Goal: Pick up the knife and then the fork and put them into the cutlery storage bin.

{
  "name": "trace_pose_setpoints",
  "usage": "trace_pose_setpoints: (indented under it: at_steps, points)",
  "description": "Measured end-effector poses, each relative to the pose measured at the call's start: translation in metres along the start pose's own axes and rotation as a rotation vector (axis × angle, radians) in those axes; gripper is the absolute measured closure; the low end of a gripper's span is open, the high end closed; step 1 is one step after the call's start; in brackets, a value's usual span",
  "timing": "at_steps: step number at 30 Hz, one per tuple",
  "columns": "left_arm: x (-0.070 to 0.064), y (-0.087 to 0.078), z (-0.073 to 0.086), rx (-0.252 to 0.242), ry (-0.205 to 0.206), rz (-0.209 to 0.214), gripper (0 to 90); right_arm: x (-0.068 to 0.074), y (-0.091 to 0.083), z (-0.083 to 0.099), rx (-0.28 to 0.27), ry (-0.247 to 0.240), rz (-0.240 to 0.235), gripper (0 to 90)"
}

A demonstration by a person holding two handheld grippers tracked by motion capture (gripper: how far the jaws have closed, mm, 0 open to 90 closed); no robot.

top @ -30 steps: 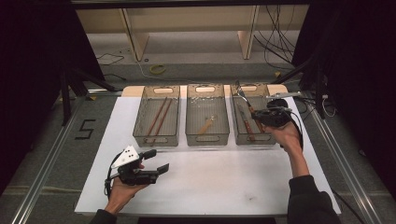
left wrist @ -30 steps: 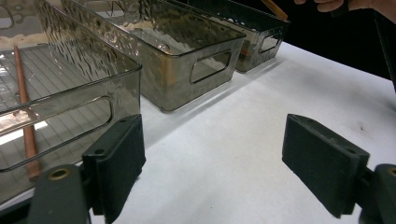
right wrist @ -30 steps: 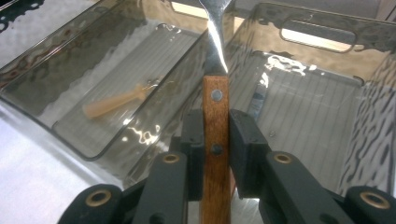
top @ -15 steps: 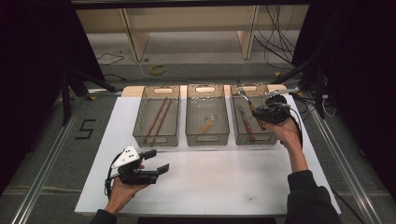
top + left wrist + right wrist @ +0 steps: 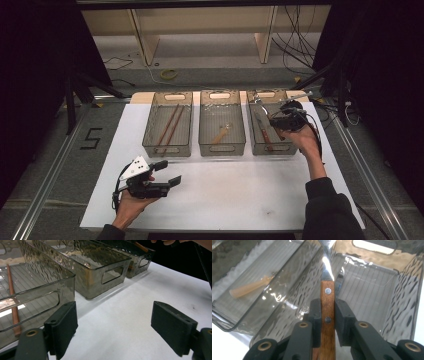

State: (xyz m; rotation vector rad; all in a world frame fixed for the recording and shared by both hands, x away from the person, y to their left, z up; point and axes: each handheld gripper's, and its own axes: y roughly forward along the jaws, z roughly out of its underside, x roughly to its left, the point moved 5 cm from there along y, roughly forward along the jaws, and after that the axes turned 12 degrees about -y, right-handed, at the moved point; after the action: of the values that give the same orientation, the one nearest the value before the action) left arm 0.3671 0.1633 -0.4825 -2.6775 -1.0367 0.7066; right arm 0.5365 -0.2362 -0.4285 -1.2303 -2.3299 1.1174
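Note:
My right gripper [image 5: 278, 120] hovers over the right clear bin [image 5: 252, 145], shut on a wood-handled metal utensil [image 5: 327, 300] whose shiny neck points toward the bin's far end. The right gripper view has both jaws of the right gripper [image 5: 327, 312] pressed on the riveted handle. Another brown-handled utensil [image 5: 266, 135] lies in that bin. Two brown chopsticks [image 5: 169, 126] rest in the left bin [image 5: 147, 135], and a pale wooden piece [image 5: 221, 134] in the middle bin [image 5: 202, 145]. My left gripper [image 5: 167, 172] is held low over the white table's front left, open and empty; in its own view the left gripper [image 5: 117, 330] faces the bins.
The white tabletop [image 5: 240, 195] runs in front of the bins. Wooden shelf legs [image 5: 145, 40] and loose cables [image 5: 295, 45] lie on the floor behind the table. A "5" mark [image 5: 92, 138] is on the floor at left. Metal rails [image 5: 45, 180] flank the table.
The right gripper with the utensil has drifted slightly left and away over the right bin. The left gripper has stayed where it was, open.

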Motion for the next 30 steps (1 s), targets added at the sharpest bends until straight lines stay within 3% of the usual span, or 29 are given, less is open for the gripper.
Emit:
trace_pose_setpoints:
  at_steps: [19, 24, 27, 30]
  points:
    - [0.0, 0.0, 0.0, -0.001, -0.001, 0.001, 20.5, 0.0, 0.015, 0.003, 0.064, -0.008, 0.006, 77.2]
    - [0.0, 0.0, 0.0, -0.002, -0.002, 0.001, 20.5, -0.002, 0.021, 0.007, 0.11, -0.006, 0.027, 77.1]
    - [0.0, 0.0, 0.0, -0.002, -0.002, 0.001, 20.4, -0.002, 0.025, 0.009, 0.131, 0.01, 0.01, 76.0]
    - [0.0, 0.0, 0.0, -0.001, -0.001, 0.0, 20.4, 0.0, 0.024, 0.007, 0.115, 0.004, 0.015, 73.2]
